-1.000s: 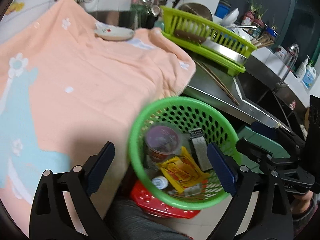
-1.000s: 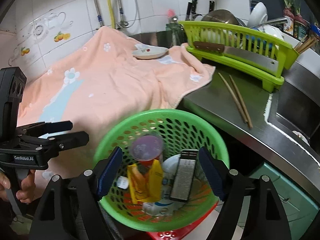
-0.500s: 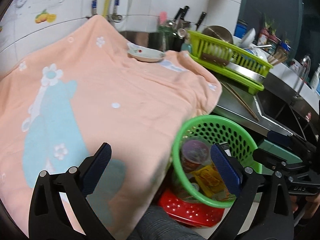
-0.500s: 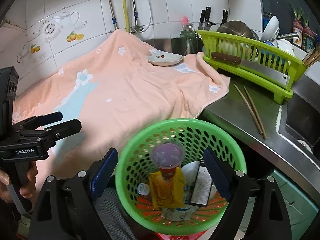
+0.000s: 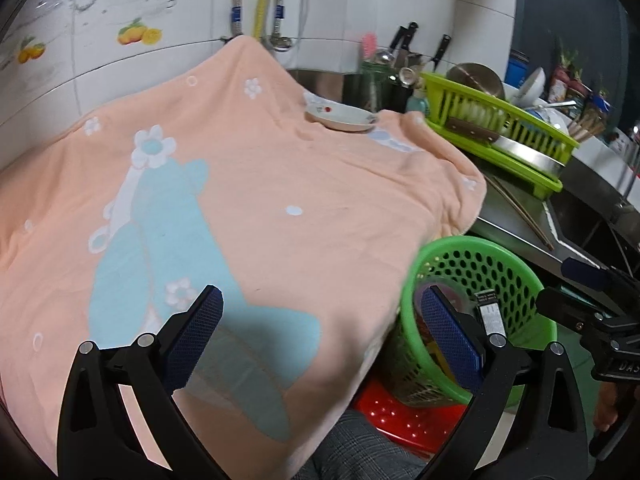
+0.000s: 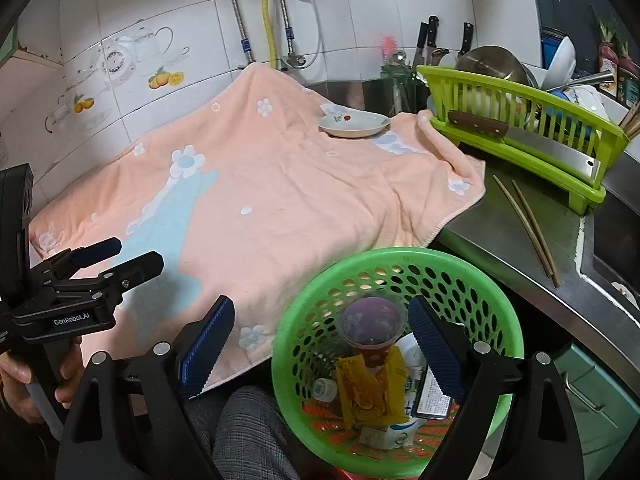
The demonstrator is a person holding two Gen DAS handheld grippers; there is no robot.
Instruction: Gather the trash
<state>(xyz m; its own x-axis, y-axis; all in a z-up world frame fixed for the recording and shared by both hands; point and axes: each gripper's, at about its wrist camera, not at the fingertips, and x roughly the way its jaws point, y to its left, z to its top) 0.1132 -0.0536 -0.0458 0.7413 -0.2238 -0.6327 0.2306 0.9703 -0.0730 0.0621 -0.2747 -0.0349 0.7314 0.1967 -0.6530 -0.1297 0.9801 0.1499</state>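
A green perforated basket [image 6: 496, 292] sits low at the counter's front edge, on a red stool [image 5: 404, 412]. It holds trash: a plastic cup [image 6: 372, 324], a yellow wrapper [image 6: 368, 388], a dark packet [image 6: 434, 396] and a small bottle [image 6: 322, 388]. The basket also shows in the left wrist view [image 5: 480, 264]. My right gripper [image 6: 320, 340] is open and empty, over the basket's left rim. My left gripper [image 5: 320, 332] is open and empty, over the peach towel [image 5: 240, 208] left of the basket; it also shows in the right wrist view [image 6: 116, 256].
A small white dish [image 6: 354, 125] rests on the towel's far side. A green dish rack [image 6: 520, 128] with a cleaver [image 6: 532, 144] stands at the right. Chopsticks [image 6: 528, 228] lie on the steel counter [image 6: 500, 224]. A sink [image 6: 616, 232] is far right.
Both grippers have pulled back and swung left, away from the basket. The basket has shifted to the right in both views. Both stay open and empty.
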